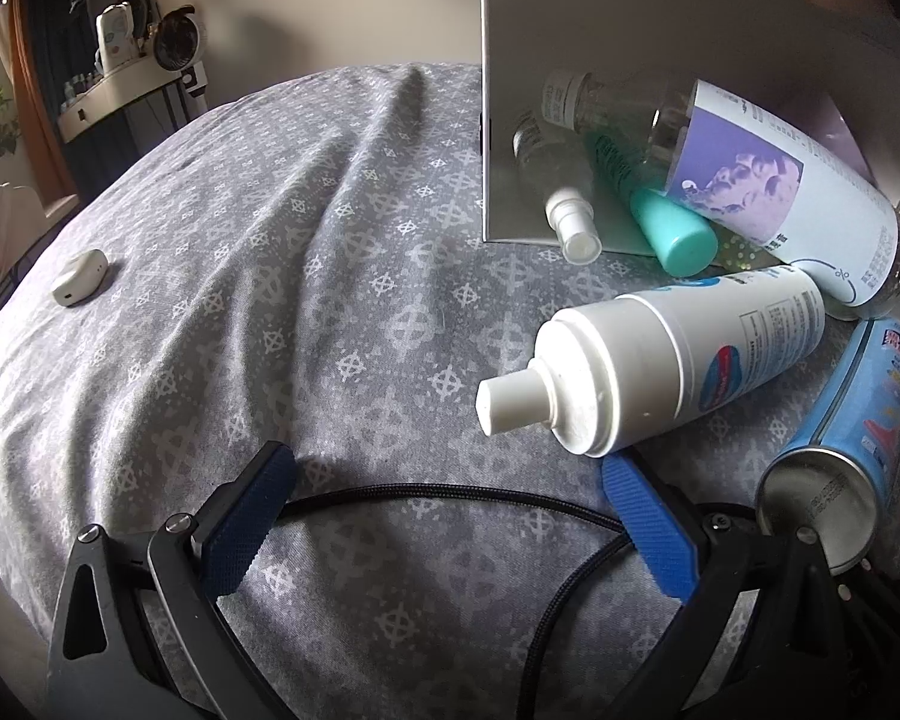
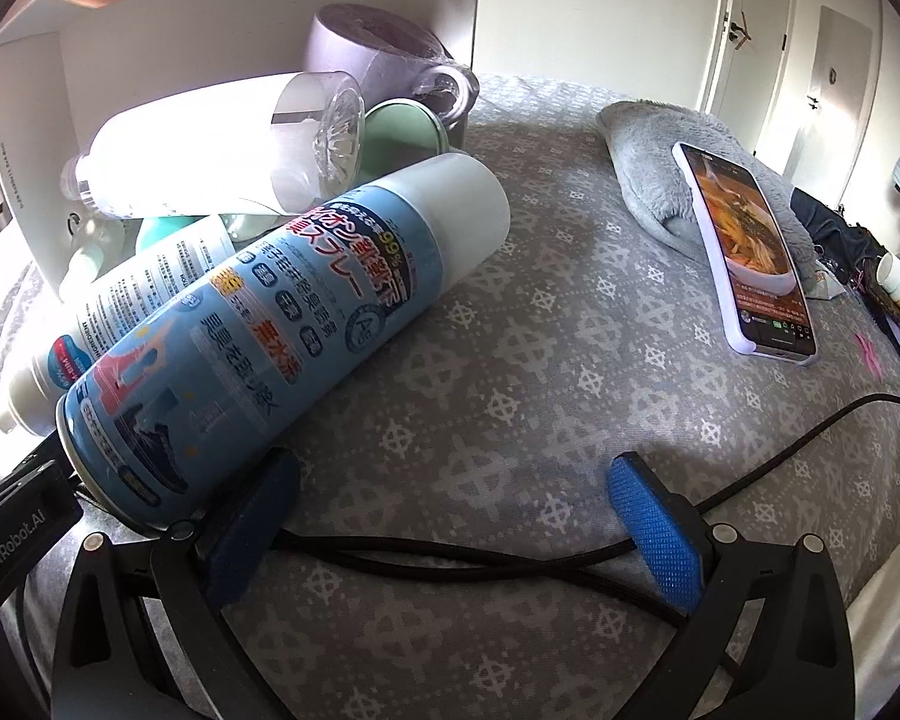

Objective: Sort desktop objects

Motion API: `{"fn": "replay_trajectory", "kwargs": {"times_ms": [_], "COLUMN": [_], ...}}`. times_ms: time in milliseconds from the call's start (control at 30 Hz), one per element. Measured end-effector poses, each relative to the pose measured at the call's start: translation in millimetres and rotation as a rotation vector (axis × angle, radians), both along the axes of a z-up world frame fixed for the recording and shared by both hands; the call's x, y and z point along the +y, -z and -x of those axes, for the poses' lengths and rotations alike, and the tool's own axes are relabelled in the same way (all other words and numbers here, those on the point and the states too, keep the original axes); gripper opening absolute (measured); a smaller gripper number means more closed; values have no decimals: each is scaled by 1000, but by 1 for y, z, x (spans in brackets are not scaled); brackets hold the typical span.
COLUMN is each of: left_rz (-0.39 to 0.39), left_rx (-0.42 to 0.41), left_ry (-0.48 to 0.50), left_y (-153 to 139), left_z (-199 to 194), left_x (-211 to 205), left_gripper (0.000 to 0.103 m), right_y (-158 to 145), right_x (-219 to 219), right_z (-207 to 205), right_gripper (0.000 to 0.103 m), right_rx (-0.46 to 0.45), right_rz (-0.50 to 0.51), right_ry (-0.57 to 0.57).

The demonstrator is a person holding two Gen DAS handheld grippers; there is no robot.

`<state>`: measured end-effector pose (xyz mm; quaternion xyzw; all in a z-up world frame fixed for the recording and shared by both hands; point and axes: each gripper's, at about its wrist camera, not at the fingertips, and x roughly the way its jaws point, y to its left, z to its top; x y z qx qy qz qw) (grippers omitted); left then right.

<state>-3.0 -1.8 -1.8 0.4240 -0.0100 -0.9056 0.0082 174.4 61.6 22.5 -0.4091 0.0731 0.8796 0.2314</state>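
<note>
**Desk:** What does the left wrist camera show?

**Photographer:** The left gripper (image 1: 450, 516) hangs low over a grey patterned cloth (image 1: 270, 300), jaws spread wide with nothing between them — only a black braided cable (image 1: 450, 495) crosses the gap. Just beyond its right fingertip lies a white foam bottle (image 1: 660, 360) on its side, nozzle pointing left. Behind it a white box (image 1: 570, 30) lies open toward the camera, and out of it spill a small clear spray bottle (image 1: 564, 204), a teal-capped tube (image 1: 678, 237) and a large clear bottle with a purple label (image 1: 780, 180). A small white case (image 1: 78, 277) sits well apart at far left.

**Desk:** And the right?

**Photographer:** The right gripper (image 2: 456, 516) is likewise spread and empty, over the same cloth and cable. A blue aerosol can (image 2: 270, 330) with Japanese lettering lies on its side, its metal base just beside the gripper's left finger, its white cap pointing toward the box. The can leans against the pile at the box mouth, touching the foam bottle. Whether it touches the finger, I cannot tell.

**Desk:** Anything else?

**Photographer:** A phone in a white case (image 2: 744, 252), screen lit, rests propped on a grey plush cushion (image 2: 648, 150) — well to the right.
</note>
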Motion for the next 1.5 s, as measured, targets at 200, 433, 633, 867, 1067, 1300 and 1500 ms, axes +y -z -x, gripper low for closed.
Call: {"fn": "replay_trajectory", "kwargs": {"times_ms": [200,433,633,867,1067,1300,1500], "left_rz": [0,-1,0,0,0,6,6], "left_rx": [0,0,0,-1,-1,-5,-6], "left_ry": [0,0,0,0,-1,4,3], "left_y": [0,0,-1,-1,-1,3,1], "left_z": [0,0,0,0,0,1,1], "left_x": [0,0,0,1,1,2,2], "left_gripper": [103,103,103,103,103,103,103], "right_y": [0,0,-1,-2,-2,-3,-5], "right_x": [0,-1,-4,-5,-6,-7,-8], "right_z": [-1,0,2,6,11,18,26], "right_gripper": [103,103,103,103,103,103,103], "right_rx": [1,-1,-1,-1,-2,-3,-5], "right_rz": [0,-1,-3,-2,0,-1,-1], "right_ry": [0,0,1,0,1,1,2]}}
